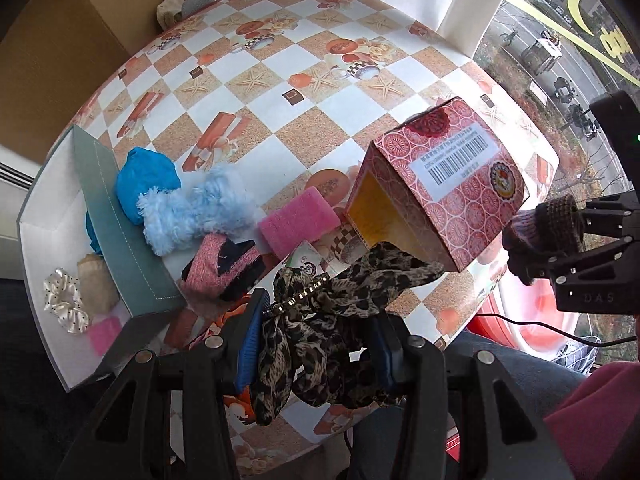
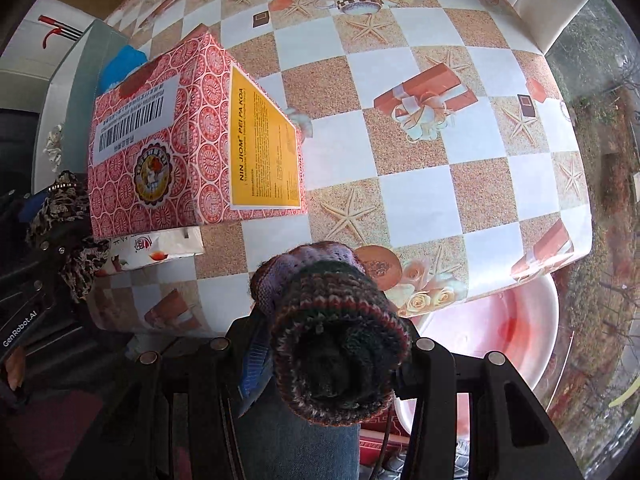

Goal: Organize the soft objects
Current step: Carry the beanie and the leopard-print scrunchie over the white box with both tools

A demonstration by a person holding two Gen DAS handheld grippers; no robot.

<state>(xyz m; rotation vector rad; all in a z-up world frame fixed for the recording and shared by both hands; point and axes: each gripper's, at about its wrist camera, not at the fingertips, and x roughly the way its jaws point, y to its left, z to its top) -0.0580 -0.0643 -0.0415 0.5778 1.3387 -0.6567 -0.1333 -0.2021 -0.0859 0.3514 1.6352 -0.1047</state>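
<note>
My left gripper (image 1: 316, 344) is shut on a leopard-print scrunchie (image 1: 320, 320) near the table's front edge. My right gripper (image 2: 332, 344) is shut on a rolled knitted sock (image 2: 332, 336); it shows at the right in the left wrist view (image 1: 540, 236). On the table lie a fluffy light-blue piece (image 1: 196, 208), a blue cloth (image 1: 146, 180), a pink sponge (image 1: 298, 220) and a pink-and-black fabric (image 1: 224, 268). A grey-and-white storage box (image 1: 120, 216) at the left holds a white dotted scrunchie (image 1: 66, 298), a beige piece (image 1: 96, 284) and a pink sponge (image 1: 105, 334).
A red patterned carton (image 1: 440, 184), also in the right wrist view (image 2: 168, 140), lies on the checkered tablecloth (image 1: 320, 92) atop a small white packet (image 2: 160, 248). A white-and-red basin (image 2: 500, 328) sits below the table's right edge. A window is at the right.
</note>
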